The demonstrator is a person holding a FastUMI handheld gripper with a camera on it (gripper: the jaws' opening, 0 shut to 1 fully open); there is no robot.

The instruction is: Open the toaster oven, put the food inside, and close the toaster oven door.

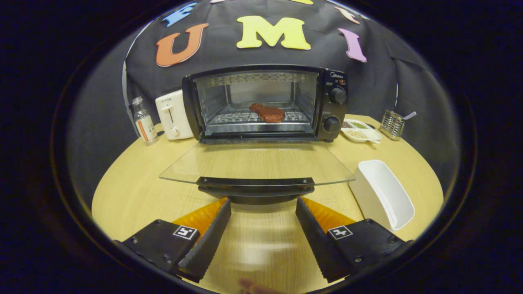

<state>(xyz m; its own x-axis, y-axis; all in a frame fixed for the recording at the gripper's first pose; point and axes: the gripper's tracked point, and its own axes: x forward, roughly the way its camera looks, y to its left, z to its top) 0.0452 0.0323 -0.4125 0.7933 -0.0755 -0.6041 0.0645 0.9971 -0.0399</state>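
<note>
A black toaster oven [331, 106] stands at the back of the round wooden table [130, 192]. Its glass door [257, 163] lies folded down flat toward me, and the dark door handle [255, 188] sits just ahead of my fingertips. Inside, a reddish-brown piece of meat [267, 112] rests on the wire rack [235, 117]. My gripper [263, 204] is open, low over the table in front of the handle, with nothing between its fingers.
A white toaster [172, 115] and a small glass bottle [144, 121] stand left of the oven. To its right are a divided white dish [360, 131] and a wire holder [392, 124]. A white rectangular tray [384, 196] sits right of the door.
</note>
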